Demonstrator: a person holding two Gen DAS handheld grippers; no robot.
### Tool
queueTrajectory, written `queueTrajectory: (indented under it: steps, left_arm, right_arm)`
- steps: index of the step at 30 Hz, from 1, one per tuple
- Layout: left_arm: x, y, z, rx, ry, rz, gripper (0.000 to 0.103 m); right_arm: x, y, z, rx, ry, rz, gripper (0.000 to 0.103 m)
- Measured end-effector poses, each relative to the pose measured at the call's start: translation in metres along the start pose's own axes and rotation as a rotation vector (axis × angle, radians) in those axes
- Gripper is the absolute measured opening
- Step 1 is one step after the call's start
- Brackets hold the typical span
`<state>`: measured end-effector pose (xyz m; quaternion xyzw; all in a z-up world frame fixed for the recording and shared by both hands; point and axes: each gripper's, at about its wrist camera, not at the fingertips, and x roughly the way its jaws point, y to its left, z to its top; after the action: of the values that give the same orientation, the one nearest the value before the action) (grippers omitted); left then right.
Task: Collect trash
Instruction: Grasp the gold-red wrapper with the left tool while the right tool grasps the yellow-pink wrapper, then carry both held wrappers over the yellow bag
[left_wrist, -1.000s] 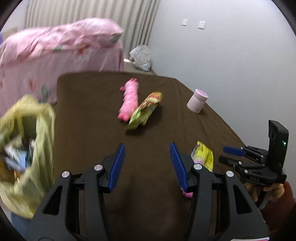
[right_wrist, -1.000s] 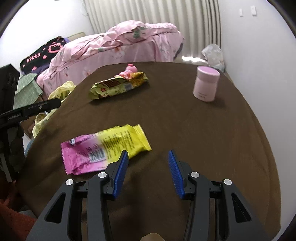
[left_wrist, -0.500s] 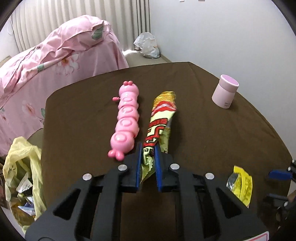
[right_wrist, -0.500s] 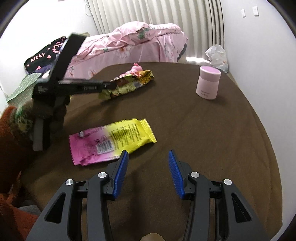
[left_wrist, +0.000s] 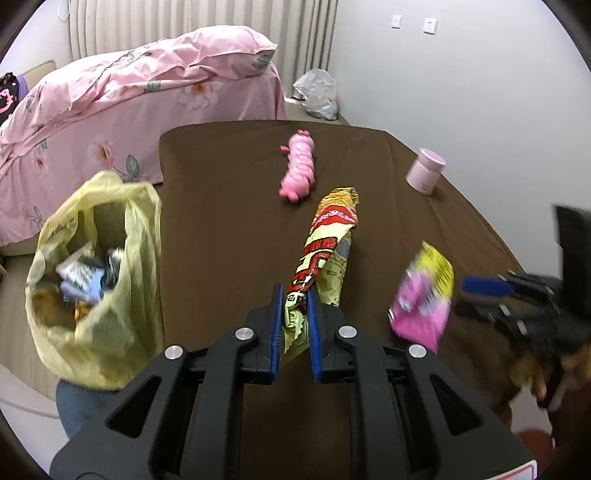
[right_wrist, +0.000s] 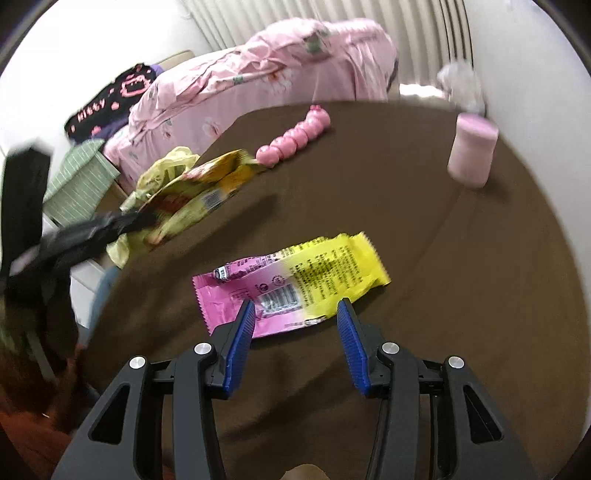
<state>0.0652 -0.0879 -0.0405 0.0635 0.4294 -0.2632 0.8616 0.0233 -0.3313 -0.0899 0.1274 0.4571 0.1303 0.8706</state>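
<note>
My left gripper (left_wrist: 293, 306) is shut on the near end of a long yellow-and-red snack wrapper (left_wrist: 328, 236), though its jaws are opening slightly. The wrapper sticks out forward over the brown table (left_wrist: 229, 184). In the right wrist view the same wrapper (right_wrist: 207, 192) hangs lifted at the left. A pink-and-yellow wrapper (right_wrist: 295, 280) lies flat on the table, its near edge between the tips of my right gripper (right_wrist: 295, 317). That gripper's jaws are opening and its pads do not touch the wrapper. A yellow plastic bag (left_wrist: 92, 258) holding trash stands open by the table's left edge.
A pink caterpillar toy (left_wrist: 299, 170) and a pink cup (left_wrist: 424, 176) stand farther back on the table. A bed with pink bedding (left_wrist: 129, 92) lies behind the table. A clear plastic bag (left_wrist: 317, 92) sits by the wall.
My left gripper closed on the snack wrapper beside the toy, then drew it back away from the toy. My right gripper moved closer to the pink-and-yellow wrapper.
</note>
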Motion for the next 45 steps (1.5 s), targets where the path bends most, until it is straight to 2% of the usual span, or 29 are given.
queueTrajectory:
  steps: [1, 3, 7, 9, 12, 14, 17, 20, 23, 26, 29, 32, 34, 36, 39, 43, 44, 45]
  left_arm:
    - [-0.002, -0.001, -0.004, 0.006, 0.008, -0.029, 0.018]
    - [-0.005, -0.003, -0.012, 0.018, 0.013, -0.107, 0.035]
    - [-0.010, -0.006, -0.016, 0.032, 0.000, -0.188, 0.039]
    - [-0.014, -0.003, -0.013, 0.031, -0.011, -0.210, 0.040]
    - [-0.019, 0.007, -0.004, -0.001, -0.052, -0.255, 0.046]
    - [-0.011, 0.012, 0.003, -0.032, -0.051, -0.244, 0.046]
    - [0.008, 0.008, 0.015, -0.039, -0.023, -0.270, 0.046]
    - [0.037, -0.013, 0.028, 0.020, 0.041, -0.319, 0.047]
    - [0.072, -0.036, 0.042, 0.082, 0.130, -0.262, 0.046]
    - [0.090, -0.032, 0.048, 0.023, 0.184, -0.308, 0.030]
    - [0.078, -0.015, 0.045, -0.050, 0.140, -0.328, 0.029]
    - [0.058, 0.002, 0.038, -0.110, 0.057, -0.311, 0.029]
    - [0.053, 0.009, 0.034, -0.141, 0.031, -0.300, 0.029]
    - [0.052, 0.012, 0.031, -0.162, 0.023, -0.287, 0.029]
    - [0.045, 0.014, 0.030, -0.174, -0.012, -0.268, 0.029]
    - [0.032, 0.016, 0.032, -0.170, -0.091, -0.222, 0.029]
    - [0.028, 0.018, 0.033, -0.178, -0.112, -0.212, 0.029]
    - [0.026, 0.020, 0.034, -0.184, -0.126, -0.207, 0.029]
  right_arm:
    - [0.003, -0.003, 0.001, 0.008, 0.005, -0.007, 0.044]
    - [0.011, -0.010, 0.006, 0.013, 0.002, -0.048, 0.044]
    - [0.024, -0.025, 0.021, 0.046, -0.018, -0.091, 0.044]
    - [0.029, -0.029, 0.031, 0.052, -0.013, -0.110, 0.053]
    - [0.037, -0.034, 0.043, 0.029, 0.004, -0.109, 0.053]
    - [0.040, -0.035, 0.047, 0.007, 0.023, -0.108, 0.053]
    - [0.041, -0.033, 0.048, -0.017, 0.038, -0.122, 0.053]
    - [0.040, -0.022, 0.041, -0.077, 0.040, -0.178, 0.053]
    - [0.037, -0.018, 0.035, -0.090, 0.043, -0.206, 0.053]
    - [0.023, -0.015, 0.028, -0.094, 0.020, -0.237, 0.053]
    - [0.004, -0.016, 0.028, -0.068, -0.031, -0.241, 0.053]
    - [-0.005, -0.021, 0.032, 0.002, -0.067, -0.196, 0.053]
    - [-0.001, -0.024, 0.039, 0.057, -0.072, -0.166, 0.053]
    - [0.008, -0.027, 0.047, 0.101, -0.066, -0.144, 0.053]
    - [0.028, -0.029, 0.055, 0.148, -0.019, -0.169, 0.053]
    - [0.046, -0.019, 0.053, 0.124, 0.025, -0.072, 0.052]
    - [0.049, -0.016, 0.053, 0.104, 0.029, -0.063, 0.049]
    - [0.052, -0.012, 0.053, 0.078, 0.030, -0.054, 0.040]
